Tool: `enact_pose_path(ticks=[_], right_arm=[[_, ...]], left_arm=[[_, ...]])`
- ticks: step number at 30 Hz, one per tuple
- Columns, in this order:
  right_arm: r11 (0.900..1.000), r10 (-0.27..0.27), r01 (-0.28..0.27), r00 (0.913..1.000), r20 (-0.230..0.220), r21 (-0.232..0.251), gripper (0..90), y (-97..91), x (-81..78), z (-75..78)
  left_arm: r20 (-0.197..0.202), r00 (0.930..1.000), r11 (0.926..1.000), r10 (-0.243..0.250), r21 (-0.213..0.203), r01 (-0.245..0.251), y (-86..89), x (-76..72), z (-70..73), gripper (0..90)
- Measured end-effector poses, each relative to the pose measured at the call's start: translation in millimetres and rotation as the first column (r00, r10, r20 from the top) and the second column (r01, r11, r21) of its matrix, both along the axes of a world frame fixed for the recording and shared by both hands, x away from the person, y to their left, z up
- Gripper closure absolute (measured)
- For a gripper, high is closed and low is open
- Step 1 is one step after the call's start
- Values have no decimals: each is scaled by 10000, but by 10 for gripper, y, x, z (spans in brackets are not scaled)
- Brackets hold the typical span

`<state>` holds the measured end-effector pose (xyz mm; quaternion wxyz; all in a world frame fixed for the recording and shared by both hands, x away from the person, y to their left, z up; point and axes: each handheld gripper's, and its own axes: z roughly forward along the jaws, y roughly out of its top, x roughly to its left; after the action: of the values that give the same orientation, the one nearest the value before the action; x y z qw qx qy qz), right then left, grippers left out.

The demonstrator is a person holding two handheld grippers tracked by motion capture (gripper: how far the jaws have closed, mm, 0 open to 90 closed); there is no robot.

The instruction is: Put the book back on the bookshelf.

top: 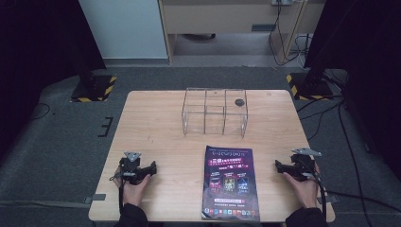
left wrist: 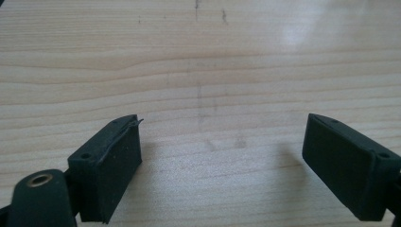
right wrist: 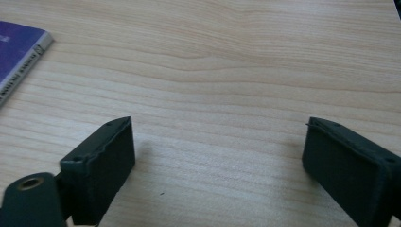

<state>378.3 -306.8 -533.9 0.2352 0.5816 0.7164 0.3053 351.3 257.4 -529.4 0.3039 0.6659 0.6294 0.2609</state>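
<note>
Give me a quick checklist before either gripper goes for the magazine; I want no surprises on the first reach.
1. Left gripper open, nothing between its fingers: ok.
2. Right gripper open, nothing held: ok.
3. Purple-covered glossy magazine lying flat between the two grippers, nothing on top of it: ok.
4. Magazine fully on the pale wooden table: not ok, its near edge seems to hang slightly over the front edge.
5. Clear acrylic divided box standing upright beyond the magazine, apart from it: ok.
6. Small dark round thing at the box's right rear compartment, inside or behind: cannot tell.
</note>
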Motion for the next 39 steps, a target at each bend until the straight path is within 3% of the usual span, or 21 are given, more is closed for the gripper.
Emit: enact_pose_path(ticks=[3, 10, 25, 31, 36, 39], right_arm=[[10000, 24, -25, 9999, 168, 61, 105, 23, -25, 44], [9995, -118, 104, 9990, 429, 310, 98, 31, -87, 98], [9980, 126, -203, 9918, 1269, 596, 136, 89, -224, 285], [9969, 254, -361, 9886, 1485, 697, 138, 169, -249, 382], [9970, 371, -480, 9851, 1681, 611, 129, 236, -271, 473], [9953, 360, -513, 9834, 1777, 824, 127, 256, -275, 515]], left_arm=[[409, 9991, 9999, -89, -120, 94, -37, -45, 70, 143], [955, 9942, 9982, -491, -299, 521, -144, -129, 162, 179], [1303, 9863, 9899, -1010, -861, 1127, -354, -223, 333, 221], [1645, 9788, 9843, -1217, -1074, 1404, -469, -254, 407, 236], [1757, 9723, 9793, -1542, -1034, 1740, -578, -280, 458, 243], [1804, 9693, 9769, -1671, -1026, 1875, -632, -289, 478, 253]])
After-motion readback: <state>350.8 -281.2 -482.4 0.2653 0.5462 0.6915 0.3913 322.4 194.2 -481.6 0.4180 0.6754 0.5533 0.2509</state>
